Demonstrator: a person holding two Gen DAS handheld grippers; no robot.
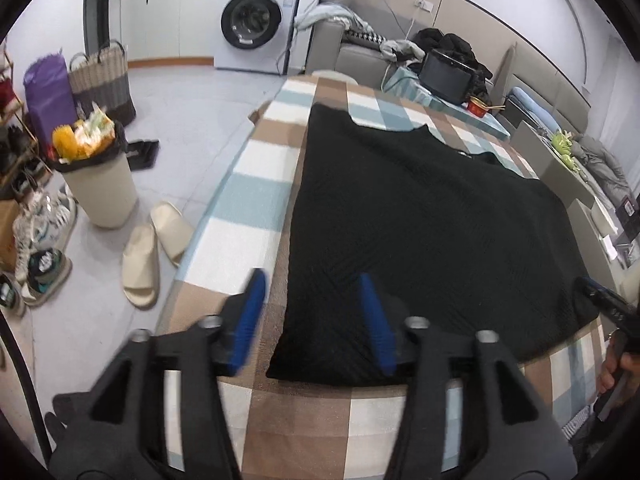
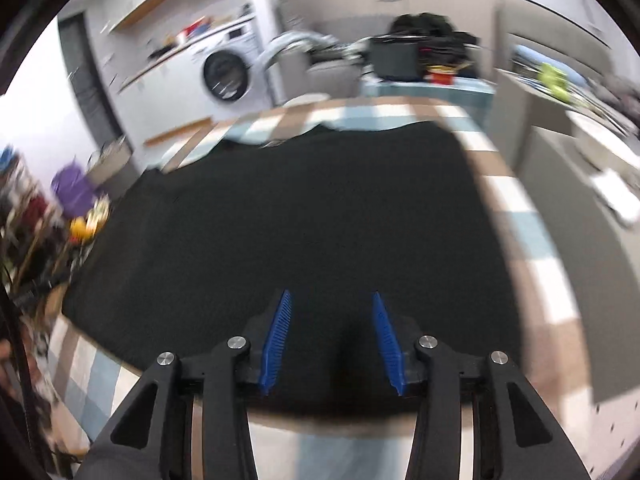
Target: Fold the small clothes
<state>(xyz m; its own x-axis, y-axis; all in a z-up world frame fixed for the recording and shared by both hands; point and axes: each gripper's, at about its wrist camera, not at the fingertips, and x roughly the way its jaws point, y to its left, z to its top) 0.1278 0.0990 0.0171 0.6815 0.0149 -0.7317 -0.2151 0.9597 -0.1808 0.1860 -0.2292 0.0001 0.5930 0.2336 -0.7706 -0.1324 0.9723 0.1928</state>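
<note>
Black garment (image 1: 420, 216) lay flat on checked cloth (image 1: 248, 184), both claws, left gripper (image 1: 314, 320) & right gripper (image 2: 330, 340), spread and empty at 6 o'clock hem; probably between folds, next needs pinching an edge.

A bench (image 1: 256, 208) covered in a brown, white and pale-blue checked cloth carries a black knitted garment (image 1: 420, 216) spread flat.

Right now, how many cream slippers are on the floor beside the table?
2. One slipper lies nearer the camera, the other slipper just beyond and touching it, both left of the checked table near the bin. The table could hide others.
</note>
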